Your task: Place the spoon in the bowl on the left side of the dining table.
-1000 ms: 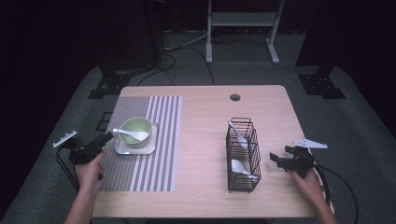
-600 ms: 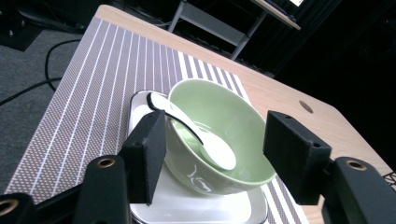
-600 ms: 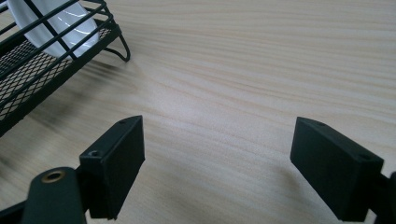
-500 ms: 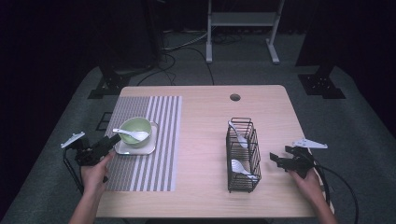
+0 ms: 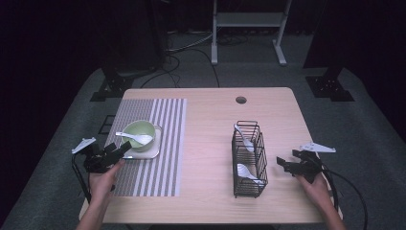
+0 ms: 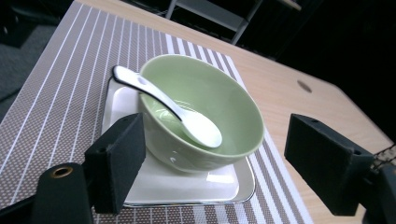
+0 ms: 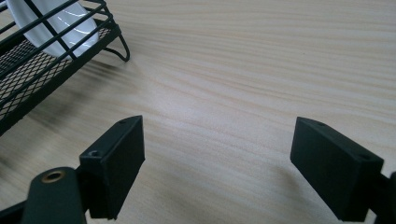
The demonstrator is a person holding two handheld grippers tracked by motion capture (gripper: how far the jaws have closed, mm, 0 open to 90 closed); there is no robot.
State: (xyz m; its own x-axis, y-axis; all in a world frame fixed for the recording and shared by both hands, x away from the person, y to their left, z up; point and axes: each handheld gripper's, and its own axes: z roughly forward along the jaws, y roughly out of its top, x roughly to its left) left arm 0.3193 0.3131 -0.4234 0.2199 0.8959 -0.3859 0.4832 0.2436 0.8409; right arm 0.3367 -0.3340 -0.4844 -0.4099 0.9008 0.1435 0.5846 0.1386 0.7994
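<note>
A pale green bowl (image 5: 140, 130) stands on a white square plate (image 5: 149, 153) on the striped placemat (image 5: 165, 139). A white spoon (image 5: 135, 138) lies in the bowl with its handle over the left rim. My left gripper (image 5: 122, 150) sits at the plate's near-left corner. Its jaws have just been opening and hold nothing. In the left gripper view, the bowl (image 6: 210, 107), the spoon (image 6: 180, 114) and the plate (image 6: 187, 186) lie just ahead of the left gripper (image 6: 224, 165). My right gripper (image 5: 283, 163) rests open right of the wire rack (image 5: 249, 165), over bare wood (image 7: 219, 163).
The black wire rack (image 7: 42, 60) holds white spoons (image 7: 58, 21); two of them show from above. A round cable hole (image 5: 241, 100) is near the table's far edge. Cables trail from both grippers off the near corners.
My left gripper has shifted a little to the right, toward the plate's corner, and its jaws have spread wider. The right gripper has kept still.
</note>
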